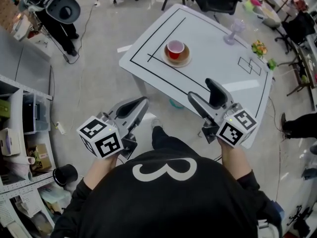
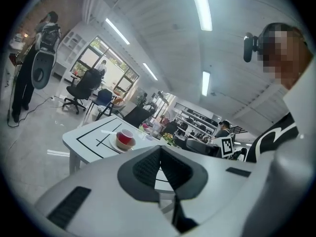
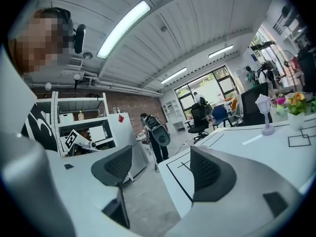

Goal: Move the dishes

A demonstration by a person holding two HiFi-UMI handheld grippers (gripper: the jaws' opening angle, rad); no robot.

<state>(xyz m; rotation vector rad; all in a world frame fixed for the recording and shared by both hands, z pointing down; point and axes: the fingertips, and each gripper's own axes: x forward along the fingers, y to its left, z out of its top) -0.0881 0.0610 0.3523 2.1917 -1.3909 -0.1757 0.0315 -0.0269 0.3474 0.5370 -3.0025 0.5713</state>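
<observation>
Dishes, a red cup on a brown saucer, sit on the white table, apparently not yet moved. Of the two tools, the left gripper is closed on nothing and the right gripper is spread and empty, both well short of them.

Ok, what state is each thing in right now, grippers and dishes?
left gripper, fingers shut, empty.
right gripper, fingers open, empty.
red cup, upright on the saucer.
saucer, flat on the table, untouched.
clear glass, upright near the table's far edge.
</observation>
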